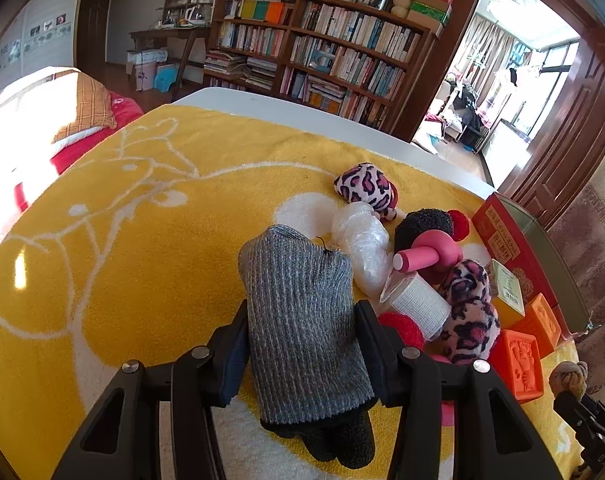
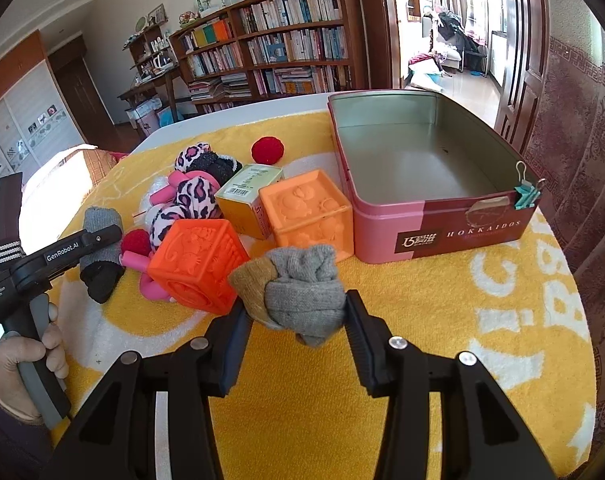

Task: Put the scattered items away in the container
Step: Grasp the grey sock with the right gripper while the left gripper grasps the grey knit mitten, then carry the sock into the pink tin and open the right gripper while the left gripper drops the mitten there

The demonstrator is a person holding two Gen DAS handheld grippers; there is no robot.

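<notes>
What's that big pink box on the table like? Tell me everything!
The tin is a wide, shallow rectangle with rounded corners, pink and dark red outside, bare shiny metal inside. It sits open and empty on the yellow towel, with "HOKKAIDOS" printed on its front. Teal binder clips grip its near right corner. An orange block sits against its left end.

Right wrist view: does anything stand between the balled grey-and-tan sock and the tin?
Nothing visible does. The grey-and-tan knitted sock ball, in the right gripper, faces the open pink metal tin across bare towel.
</notes>
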